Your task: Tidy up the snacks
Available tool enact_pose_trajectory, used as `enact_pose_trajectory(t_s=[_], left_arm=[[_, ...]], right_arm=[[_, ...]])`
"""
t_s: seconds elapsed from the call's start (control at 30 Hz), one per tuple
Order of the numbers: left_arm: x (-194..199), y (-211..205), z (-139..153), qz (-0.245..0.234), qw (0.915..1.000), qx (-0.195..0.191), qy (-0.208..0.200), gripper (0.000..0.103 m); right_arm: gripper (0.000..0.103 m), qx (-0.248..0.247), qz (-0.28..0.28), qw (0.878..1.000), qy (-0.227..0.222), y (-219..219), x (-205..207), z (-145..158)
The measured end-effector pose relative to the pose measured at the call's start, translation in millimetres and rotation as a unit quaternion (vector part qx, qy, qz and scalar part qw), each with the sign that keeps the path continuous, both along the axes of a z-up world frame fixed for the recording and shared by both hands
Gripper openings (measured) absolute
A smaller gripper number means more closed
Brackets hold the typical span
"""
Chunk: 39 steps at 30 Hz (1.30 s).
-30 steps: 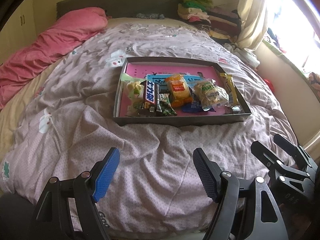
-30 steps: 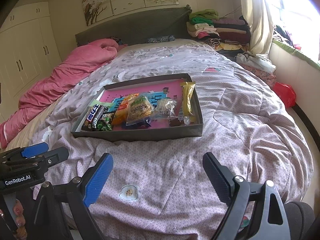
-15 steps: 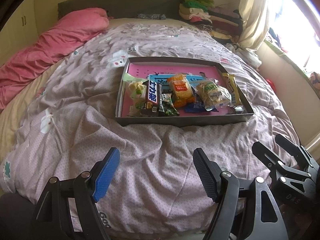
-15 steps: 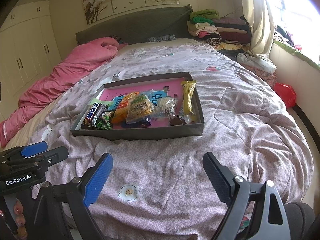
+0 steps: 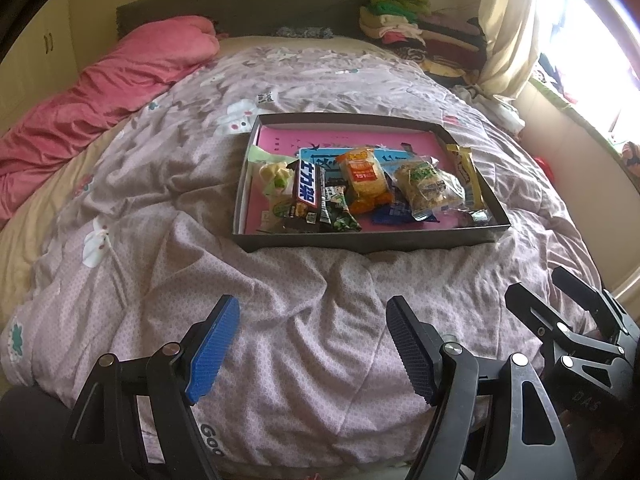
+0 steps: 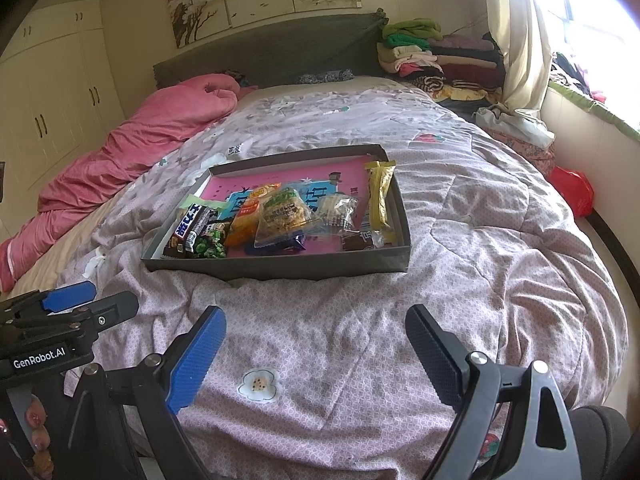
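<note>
A wide bed (image 5: 320,320) fills both views, covered by a mauve quilt (image 6: 460,240) with small dots and a few flower and rabbit prints. A rumpled pink blanket (image 5: 112,92) lies along the far left side, against a dark headboard (image 6: 272,52). Folded clothes (image 6: 432,56) are stacked at the head of the bed on the right, beside a cream curtain (image 5: 508,28) and a bright window.

Near the middle of the quilt sits a shallow dark box (image 5: 360,242) with a pink lining. The snacks are all inside it, heaped toward its near edge. From left to right in the left wrist view: a pale green packet (image 5: 276,184), a dark chocolate bar (image 5: 308,190) with white and blue lettering, a small green-patterned packet (image 5: 340,212), an orange packet (image 5: 364,178), a clear bag of biscuits (image 5: 430,188), and a long yellow bar (image 5: 466,176) leaning along the right wall. A small brown wrapped sweet (image 6: 358,240) lies at the near right corner in the right wrist view.

Both tools hang over the near part of the quilt, well apart from the box. The left tool (image 5: 310,344) has its blue-padded fingers spread with only quilt between them. The right tool (image 6: 316,354) stands wider apart and also holds nothing. Each tool shows at the edge of the other's view.
</note>
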State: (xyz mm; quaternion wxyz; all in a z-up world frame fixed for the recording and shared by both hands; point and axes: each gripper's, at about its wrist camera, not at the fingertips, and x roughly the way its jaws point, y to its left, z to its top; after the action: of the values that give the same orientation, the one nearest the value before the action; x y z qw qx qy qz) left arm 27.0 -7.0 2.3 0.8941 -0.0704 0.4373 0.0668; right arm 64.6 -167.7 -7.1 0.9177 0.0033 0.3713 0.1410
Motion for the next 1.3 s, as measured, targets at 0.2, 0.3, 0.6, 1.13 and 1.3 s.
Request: enact_pose_trajectory(t_s=[0.2, 0.3, 0.6, 1.13, 1.3], left_arm=[[1, -2, -1, 0.000, 1.0000, 0.004, 0.003, 0.077], [1, -4, -2, -0.003, 1.0000, 0.007, 0.006, 0.077], [1, -3, -2, -0.003, 0.9999, 0.008, 0.006, 0.077], [0, 2, -2, 0.005, 1.0000, 0.003, 0.005, 0.077], [2, 6, -4, 0.013, 0.9999, 0.002, 0.005, 0.077]], right_arm=[[0.091, -0.002, 0.004, 1.000, -0.002, 2, 1, 0], [0.091, -0.002, 0.003, 1.000, -0.001, 2, 0, 0], [0.091, 0.005, 0.009, 1.000, -0.001, 2, -1, 1], [0.091, 0.005, 0.008, 1.000, 0.005, 1, 0, -3], [0.092, 0.004, 0.008, 1.000, 0.008, 1, 0, -3]])
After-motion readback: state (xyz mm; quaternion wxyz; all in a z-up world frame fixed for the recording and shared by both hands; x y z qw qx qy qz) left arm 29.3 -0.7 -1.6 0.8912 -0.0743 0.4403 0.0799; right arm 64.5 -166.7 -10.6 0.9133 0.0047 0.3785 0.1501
